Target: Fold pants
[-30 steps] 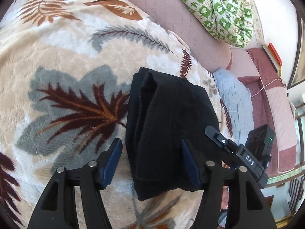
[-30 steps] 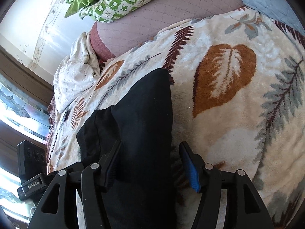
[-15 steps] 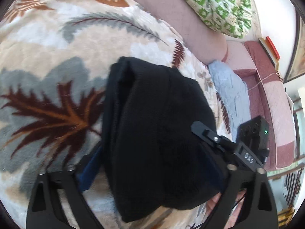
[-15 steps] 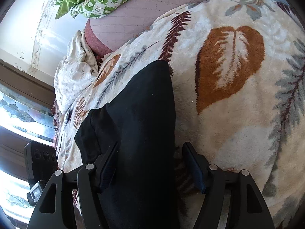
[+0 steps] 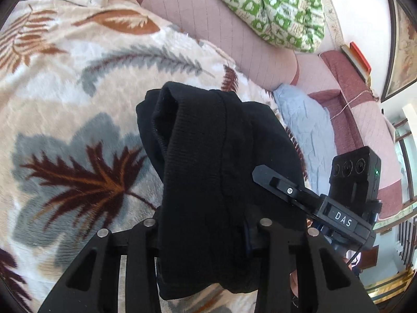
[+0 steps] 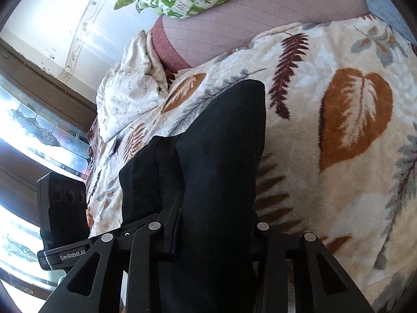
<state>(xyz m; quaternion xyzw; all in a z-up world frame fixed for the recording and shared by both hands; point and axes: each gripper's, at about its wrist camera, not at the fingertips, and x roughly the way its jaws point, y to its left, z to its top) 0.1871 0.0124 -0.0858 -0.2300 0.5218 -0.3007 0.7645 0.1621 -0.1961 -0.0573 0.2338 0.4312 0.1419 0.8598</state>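
The black pants (image 5: 208,169) are a folded bundle over a leaf-patterned blanket (image 5: 65,104). My left gripper (image 5: 203,234) is shut on the near end of the bundle, with cloth hiding its pads. In the right wrist view the pants (image 6: 221,169) run away from me, and my right gripper (image 6: 213,232) is shut on the other end. The other gripper's body shows at the right of the left wrist view (image 5: 351,200) and at the left of the right wrist view (image 6: 62,208).
A pink quilted sofa back (image 5: 221,31) lies beyond the blanket, with a green checked quilt (image 5: 273,7) on it. A light blue cloth (image 5: 307,130) lies right of the pants. A crumpled white sheet (image 6: 130,86) sits by the window (image 6: 31,140).
Both grippers went from open around the pants to shut on them. The bundle now looks raised off the blanket at the gripped ends.
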